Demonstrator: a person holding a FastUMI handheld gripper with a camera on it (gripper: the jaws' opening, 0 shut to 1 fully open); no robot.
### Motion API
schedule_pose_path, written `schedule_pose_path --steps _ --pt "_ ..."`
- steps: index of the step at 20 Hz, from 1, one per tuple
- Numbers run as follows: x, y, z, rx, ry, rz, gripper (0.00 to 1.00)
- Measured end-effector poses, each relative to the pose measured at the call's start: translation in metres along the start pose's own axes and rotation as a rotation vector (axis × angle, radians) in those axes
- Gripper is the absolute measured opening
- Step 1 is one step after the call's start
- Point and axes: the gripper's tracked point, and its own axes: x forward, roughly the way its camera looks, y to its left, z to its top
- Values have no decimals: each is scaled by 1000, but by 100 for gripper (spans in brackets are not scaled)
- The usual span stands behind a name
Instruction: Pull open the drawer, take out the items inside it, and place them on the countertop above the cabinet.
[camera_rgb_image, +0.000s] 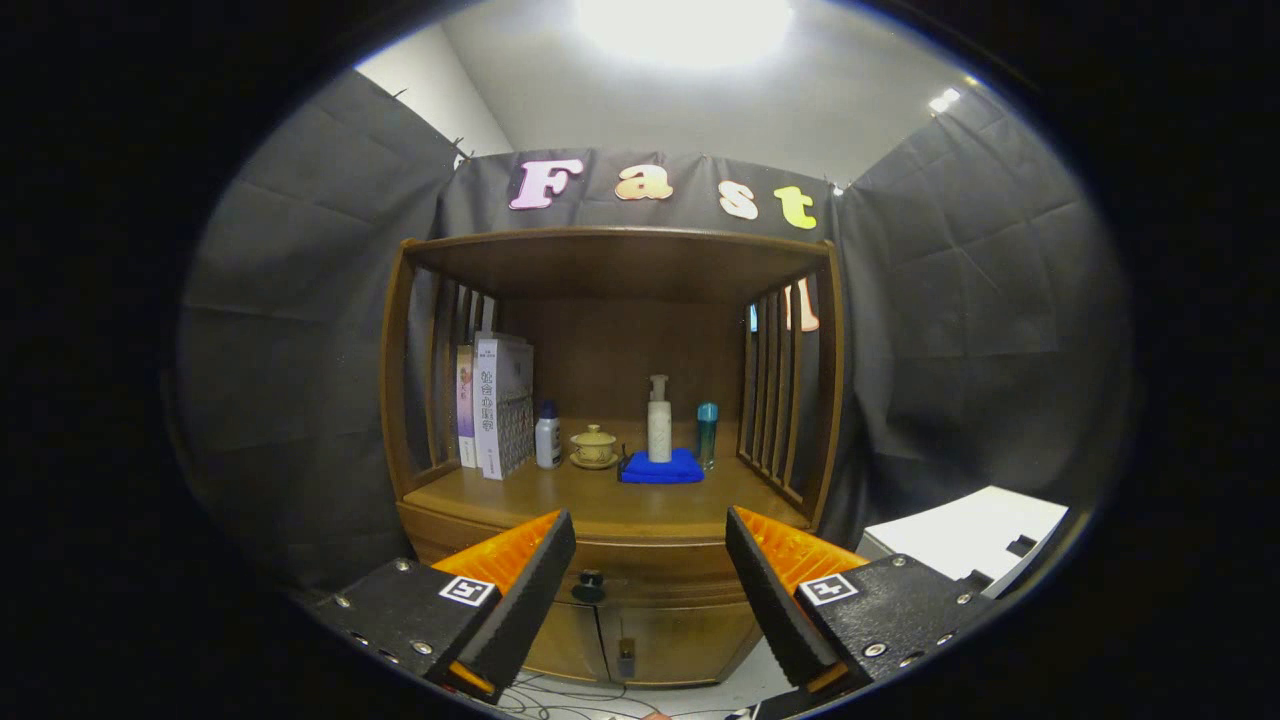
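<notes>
Hovering gripper (650, 580) spread before closed drawer (650, 580) (knob (589, 583) between fingers).

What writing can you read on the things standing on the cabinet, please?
White book spine: printed characters, too blurred to quote.
Thinner book beside it: lettering too small.
Small white bottle, pump bottle, teal bottle: nothing legible.
Open gripper, drawer knob ahead between its fingers: square markers, no words.

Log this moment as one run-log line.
phase: approach | gripper: open, holding nothing | drawer: shut, knob between fingers, ahead | countertop: books, bottles, cup, cloth
</notes>
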Motion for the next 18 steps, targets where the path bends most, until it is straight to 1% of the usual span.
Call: schedule_pose_path --steps 3,8,16,18 --pt "12 0 -10 32 19 2 95" --pt "42 22 -34 79 61 17 95" --pt "86 40 -95 33 158 2 95" --pt "97 49 -114 45 190 22 95"
